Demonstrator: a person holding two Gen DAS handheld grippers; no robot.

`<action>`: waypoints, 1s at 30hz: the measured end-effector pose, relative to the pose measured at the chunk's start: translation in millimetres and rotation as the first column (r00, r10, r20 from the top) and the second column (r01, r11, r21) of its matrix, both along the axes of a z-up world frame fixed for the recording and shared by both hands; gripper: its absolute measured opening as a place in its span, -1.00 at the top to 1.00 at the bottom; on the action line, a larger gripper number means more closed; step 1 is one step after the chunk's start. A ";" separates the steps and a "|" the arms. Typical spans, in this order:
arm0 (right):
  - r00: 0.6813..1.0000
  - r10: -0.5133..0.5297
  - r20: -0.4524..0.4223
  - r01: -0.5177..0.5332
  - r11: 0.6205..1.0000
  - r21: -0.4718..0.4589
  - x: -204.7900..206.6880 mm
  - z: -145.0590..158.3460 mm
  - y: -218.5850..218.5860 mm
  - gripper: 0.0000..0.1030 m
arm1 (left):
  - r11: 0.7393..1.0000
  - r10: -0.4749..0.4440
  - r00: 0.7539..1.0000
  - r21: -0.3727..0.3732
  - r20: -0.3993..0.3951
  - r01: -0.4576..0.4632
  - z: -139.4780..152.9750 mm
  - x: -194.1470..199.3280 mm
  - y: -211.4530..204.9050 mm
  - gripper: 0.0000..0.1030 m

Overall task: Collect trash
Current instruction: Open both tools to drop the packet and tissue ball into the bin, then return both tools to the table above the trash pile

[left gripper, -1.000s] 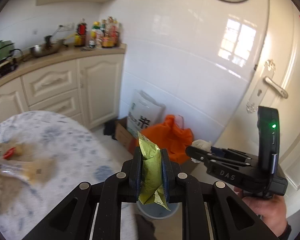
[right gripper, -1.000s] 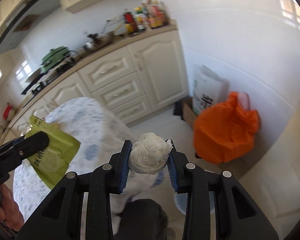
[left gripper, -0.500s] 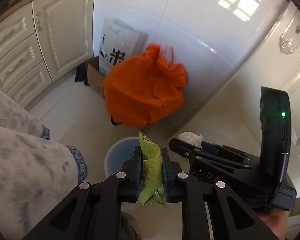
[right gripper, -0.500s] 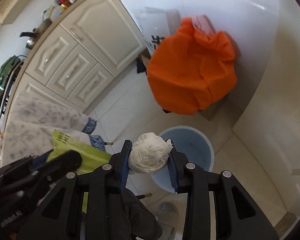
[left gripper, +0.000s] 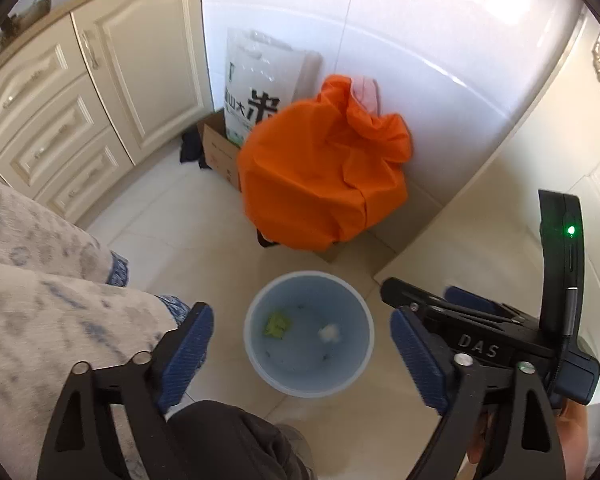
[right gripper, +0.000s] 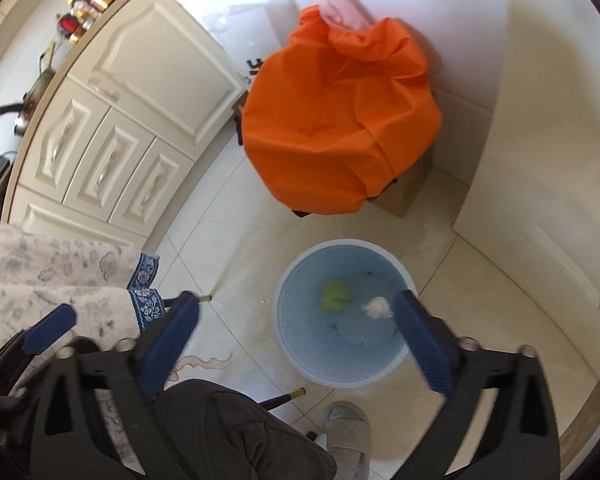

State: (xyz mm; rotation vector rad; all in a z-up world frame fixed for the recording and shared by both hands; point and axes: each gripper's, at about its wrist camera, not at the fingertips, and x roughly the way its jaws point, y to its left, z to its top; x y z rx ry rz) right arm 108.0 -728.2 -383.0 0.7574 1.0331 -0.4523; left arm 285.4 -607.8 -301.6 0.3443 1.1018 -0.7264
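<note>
A pale blue bin (left gripper: pixel 260 344) (right gripper: pixel 300 364) stands on the tiled floor below both grippers. Inside it lie a green wrapper (left gripper: pixel 278 323) (right gripper: pixel 335 296) and a white paper wad (left gripper: pixel 329 332) (right gripper: pixel 377 306). My left gripper (left gripper: pixel 302 344) hangs above the bin with its jaws opening wide and nothing between them. My right gripper (right gripper: pixel 300 340) is also over the bin, jaws opening, with nothing held. The right gripper shows at the right of the left wrist view, and the left gripper's blue pads at the lower left of the right wrist view.
An orange bag (left gripper: pixel 324 176) (right gripper: pixel 340 120) sits on a cardboard box behind the bin, beside a white printed sack (left gripper: pixel 260 92). Cream cabinets (left gripper: pixel 80 100) run along the left. A patterned tablecloth (left gripper: pixel 40 280) hangs at the left. A person's dark trouser leg and slipper (right gripper: pixel 346 428) are below.
Both grippers swung down from the table to above the bin. Each opened; the green wrapper and the white wad dropped from the jaws into the bin.
</note>
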 end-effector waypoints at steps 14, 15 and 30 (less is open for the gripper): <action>0.996 -0.002 0.094 0.011 0.995 -0.094 -9.6 91.3 47.1 -1.00 | 0.986 0.080 0.989 -0.158 0.126 -0.060 101.6 -57.3 87.9 -0.91; 0.994 0.007 0.105 0.005 0.994 -0.107 -8.3 100.8 54.1 -1.00 | 0.981 0.089 0.985 -0.182 0.145 -0.061 115.5 -64.2 101.1 -0.93; 0.892 0.334 0.303 -0.247 0.924 -0.291 48.6 237.3 236.7 -1.00 | 0.890 0.373 0.871 -0.389 0.320 -0.238 240.7 -150.6 365.2 -0.99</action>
